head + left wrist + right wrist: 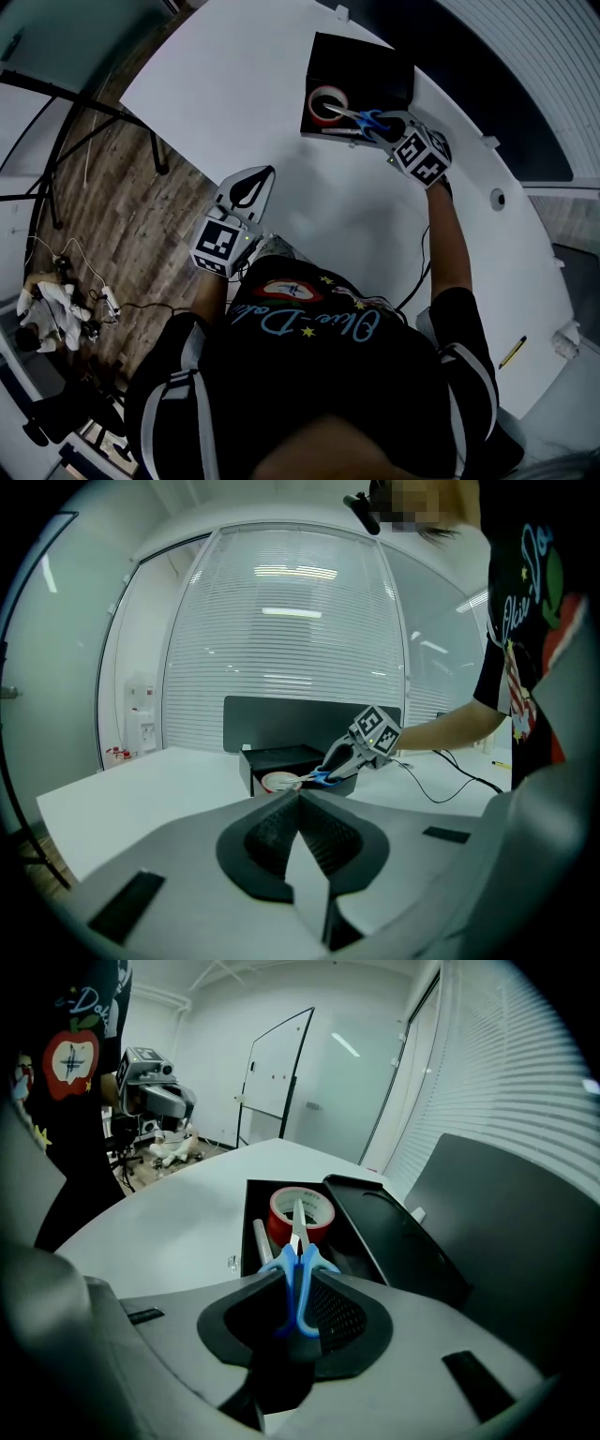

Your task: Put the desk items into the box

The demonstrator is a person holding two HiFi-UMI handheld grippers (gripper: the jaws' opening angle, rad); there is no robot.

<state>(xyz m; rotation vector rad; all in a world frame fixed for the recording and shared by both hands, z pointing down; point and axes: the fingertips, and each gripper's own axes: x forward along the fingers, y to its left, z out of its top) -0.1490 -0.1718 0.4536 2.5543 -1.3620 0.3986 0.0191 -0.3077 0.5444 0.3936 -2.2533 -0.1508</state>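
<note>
Blue-handled, silver-bladed scissors [298, 1274] tight in right gripper [382, 128] jaws above black box [361, 66]; left gripper [265, 176] jaws together.

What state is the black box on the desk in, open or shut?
Open. Its lid lies flipped back beside the box, and the red tape roll shows inside it.

Scissors [298, 1283] with blue handles and silvery blades. Tape roll [302, 1211] red, its face pale. Box [361, 70] black. Surface [244, 103] white. Floor [122, 197] brown wood-grain. Shirt [309, 375] black, with a red apple print.
</note>
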